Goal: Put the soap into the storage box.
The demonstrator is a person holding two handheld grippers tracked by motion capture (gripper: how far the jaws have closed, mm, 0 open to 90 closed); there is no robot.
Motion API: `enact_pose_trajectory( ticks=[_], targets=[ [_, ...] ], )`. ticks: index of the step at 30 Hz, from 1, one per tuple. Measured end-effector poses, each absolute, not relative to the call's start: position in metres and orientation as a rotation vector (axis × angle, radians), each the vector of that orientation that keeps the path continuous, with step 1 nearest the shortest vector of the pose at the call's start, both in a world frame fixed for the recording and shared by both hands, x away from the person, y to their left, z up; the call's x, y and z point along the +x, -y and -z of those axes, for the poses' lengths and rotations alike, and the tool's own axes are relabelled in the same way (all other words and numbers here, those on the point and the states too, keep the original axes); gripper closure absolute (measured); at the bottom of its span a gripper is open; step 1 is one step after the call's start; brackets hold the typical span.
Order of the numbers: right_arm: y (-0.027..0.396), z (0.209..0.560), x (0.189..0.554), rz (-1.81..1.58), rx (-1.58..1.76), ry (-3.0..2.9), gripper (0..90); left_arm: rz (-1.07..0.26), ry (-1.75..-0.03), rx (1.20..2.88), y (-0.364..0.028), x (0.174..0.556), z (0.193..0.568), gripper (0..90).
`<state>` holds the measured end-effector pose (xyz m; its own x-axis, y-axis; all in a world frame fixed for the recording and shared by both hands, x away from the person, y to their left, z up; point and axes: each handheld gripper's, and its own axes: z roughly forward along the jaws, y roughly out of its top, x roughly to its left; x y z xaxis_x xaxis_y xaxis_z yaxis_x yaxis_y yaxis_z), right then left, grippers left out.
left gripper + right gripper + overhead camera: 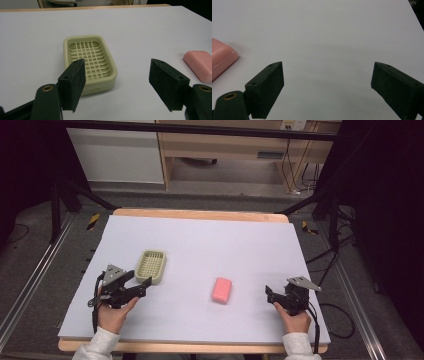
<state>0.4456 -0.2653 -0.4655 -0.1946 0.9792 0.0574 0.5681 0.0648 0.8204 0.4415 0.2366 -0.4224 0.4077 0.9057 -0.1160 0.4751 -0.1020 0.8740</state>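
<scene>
Two things lie on the pale desk [200, 245]: a cream soap dish [151, 266] with a slotted grid floor, and a pink soap bar [222, 290]. Taking the soap dish as the landmark, it sits flat and empty, and the soap bar lies well apart from it, off toward the person's right and a little nearer the person. The left hand-held gripper [142, 281] hovers just beside the near corner of the dish without touching it; in the left gripper view its jaws stand apart with nothing between them, one jaw overlapping the dish's near edge and the other over bare desk, with the soap bar at the right edge of that view. The right hand-held gripper [269, 295] is far from the dish, beyond the soap bar, its jaws spread wide over bare desk and holding nothing; the bar shows just at the left edge of the right gripper view.
</scene>
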Motion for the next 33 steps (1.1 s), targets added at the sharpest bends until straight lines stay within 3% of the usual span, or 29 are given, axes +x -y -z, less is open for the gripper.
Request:
enact_pose_trajectory(
  ticks=[33],
  targets=[
    [0.265, 0.464, 0.445, -1.017, 1.533, -1.823, 11.4, -0.52, -1.083, 1.807, -0.162, 0.463, 0.405, 28.3]
  ],
)
